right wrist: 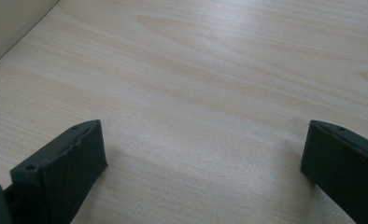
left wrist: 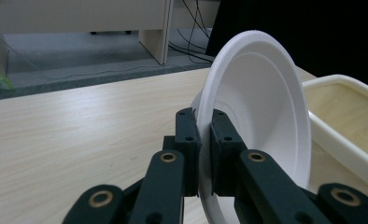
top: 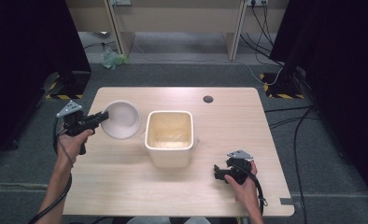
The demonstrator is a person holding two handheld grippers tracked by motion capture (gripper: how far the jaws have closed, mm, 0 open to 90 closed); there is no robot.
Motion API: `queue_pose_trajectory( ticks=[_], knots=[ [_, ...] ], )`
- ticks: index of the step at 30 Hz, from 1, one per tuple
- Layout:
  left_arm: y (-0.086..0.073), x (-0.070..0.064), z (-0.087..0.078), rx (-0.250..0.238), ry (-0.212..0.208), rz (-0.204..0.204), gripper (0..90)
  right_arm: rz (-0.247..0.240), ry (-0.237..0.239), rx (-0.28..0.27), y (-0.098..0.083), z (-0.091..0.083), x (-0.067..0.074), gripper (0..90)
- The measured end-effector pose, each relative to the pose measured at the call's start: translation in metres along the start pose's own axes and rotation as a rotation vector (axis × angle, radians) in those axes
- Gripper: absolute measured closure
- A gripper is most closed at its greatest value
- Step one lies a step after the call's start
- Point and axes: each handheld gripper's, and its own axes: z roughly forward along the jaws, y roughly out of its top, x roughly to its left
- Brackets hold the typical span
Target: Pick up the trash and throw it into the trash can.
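Observation:
A white bowl point(top: 121, 119) hangs tilted above the left part of the table, just left of a cream square tub point(top: 169, 137). My left gripper point(top: 103, 117) is shut on the bowl's rim; in the left gripper view its jaws pinch the thin rim of the bowl point(left wrist: 261, 107), with my left gripper point(left wrist: 204, 149) low in the frame and the tub point(left wrist: 345, 116) at the right. My right gripper point(top: 218, 173) rests low near the table's front right, open. In the right gripper view my right gripper point(right wrist: 203, 163) has bare wood between its spread jaws.
The wooden table point(top: 229, 121) has a small round cable hole point(top: 208, 99) at the back. A corner of the tub point(right wrist: 9, 23) shows at the top left of the right gripper view. Beyond the table are desk legs, cables and dark curtains.

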Motion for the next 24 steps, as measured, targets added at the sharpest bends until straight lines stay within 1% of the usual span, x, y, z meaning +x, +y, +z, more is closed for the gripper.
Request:
queue_pose_trajectory(
  ticks=[8,12,16,24],
  knots=[
    [0.016,-0.018,-0.006,-0.035,-0.053,0.031,83.6,0.0,0.0,0.0,0.0,0.0,0.0,0.2],
    [0.023,-0.026,-0.005,-0.039,-0.088,0.042,83.6,0.0,0.0,0.0,0.0,0.0,0.0,0.2],
    [0.029,-0.036,-0.001,-0.04,-0.109,0.063,83.6,0.0,0.0,0.0,0.0,0.0,0.0,0.2],
    [0.042,-0.064,0.012,-0.044,-0.161,0.108,83.6,0.0,0.0,0.0,0.0,0.0,0.0,0.2]
  ],
)
